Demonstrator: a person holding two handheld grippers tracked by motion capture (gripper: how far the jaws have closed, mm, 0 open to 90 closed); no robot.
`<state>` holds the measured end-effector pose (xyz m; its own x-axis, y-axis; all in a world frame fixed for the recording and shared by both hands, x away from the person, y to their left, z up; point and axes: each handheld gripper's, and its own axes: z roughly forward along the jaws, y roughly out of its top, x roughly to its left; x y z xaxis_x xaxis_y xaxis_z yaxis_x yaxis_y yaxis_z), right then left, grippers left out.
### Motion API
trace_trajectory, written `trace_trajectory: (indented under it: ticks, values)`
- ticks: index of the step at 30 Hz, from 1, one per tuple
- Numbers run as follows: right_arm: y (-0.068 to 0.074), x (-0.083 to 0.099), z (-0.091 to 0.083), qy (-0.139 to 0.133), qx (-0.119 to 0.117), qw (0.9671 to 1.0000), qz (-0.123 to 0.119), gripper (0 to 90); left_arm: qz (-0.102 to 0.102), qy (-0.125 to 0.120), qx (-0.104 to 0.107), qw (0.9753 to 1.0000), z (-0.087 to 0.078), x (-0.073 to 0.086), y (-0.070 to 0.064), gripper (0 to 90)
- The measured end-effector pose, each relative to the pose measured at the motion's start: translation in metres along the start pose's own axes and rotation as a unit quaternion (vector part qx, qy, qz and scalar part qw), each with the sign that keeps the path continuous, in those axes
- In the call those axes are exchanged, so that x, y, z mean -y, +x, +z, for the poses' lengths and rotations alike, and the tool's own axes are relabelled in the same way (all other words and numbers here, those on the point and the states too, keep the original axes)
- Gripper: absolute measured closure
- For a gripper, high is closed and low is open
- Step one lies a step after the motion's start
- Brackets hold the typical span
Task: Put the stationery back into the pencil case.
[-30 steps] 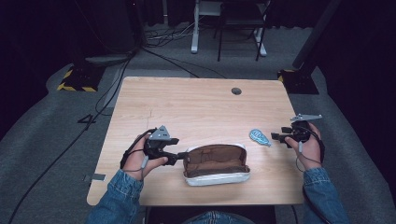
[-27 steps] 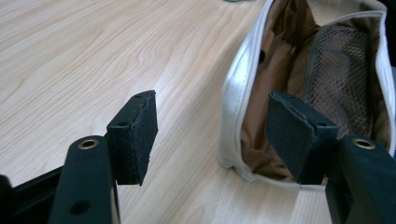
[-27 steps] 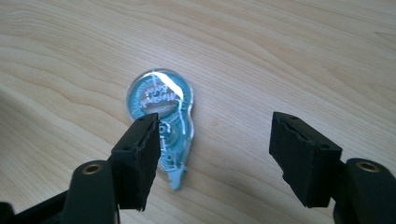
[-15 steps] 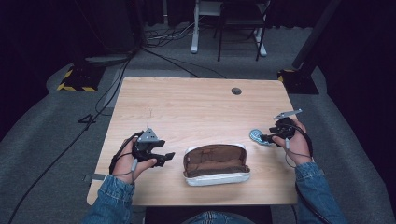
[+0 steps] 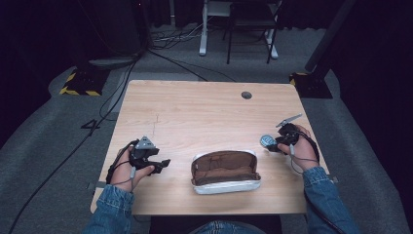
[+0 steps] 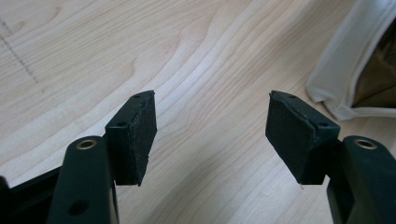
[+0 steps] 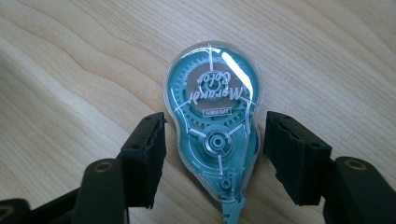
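both jaws of the right hand-held gripper (image 7: 212,161) flank the tape roller (image 7: 214,126).

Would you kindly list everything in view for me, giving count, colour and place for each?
Correction tape dispenser: one, teal under clear plastic, lying flat on the table between the right tool's open jaws, a gap on each side.
Pouch: one, white outside, brown inside, unzipped, at the near middle of the table.
Table: one, light wood, with a round dark grommet near its far edge.
Desk frame and chair: white legs and dark seat, on the floor beyond the table.
Cables: several, black, on the grey floor at the left.
Left tool: one, black, open over bare wood, left of the pouch.
Right tool: one, black, open around the dispenser.
Sleeves: two, blue denim, at the bottom edge.
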<state>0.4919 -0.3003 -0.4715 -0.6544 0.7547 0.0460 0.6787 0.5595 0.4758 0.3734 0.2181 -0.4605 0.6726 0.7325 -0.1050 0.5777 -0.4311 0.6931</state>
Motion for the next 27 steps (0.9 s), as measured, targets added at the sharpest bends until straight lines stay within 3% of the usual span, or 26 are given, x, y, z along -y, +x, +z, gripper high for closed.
trace_trajectory:
  ticks: [13, 21, 27]
  values:
    - [0.005, -0.002, 0.001, 0.016, 0.015, 0.9996, -0.018, 49.4, -0.025, 0.019, -0.028, 0.9991, 0.009, 0.015, 0.017, 32.6]
    - [0.007, -0.002, 0.001, 0.016, 0.020, 0.9996, -0.007, 49.7, -0.034, 0.034, -0.041, 0.9980, 0.015, 0.025, 0.027, 31.8]
    - [0.007, -0.003, -0.003, 0.012, 0.021, 0.9997, 0.000, 50.0, -0.033, 0.030, -0.042, 0.9981, 0.016, 0.028, 0.030, 29.6]
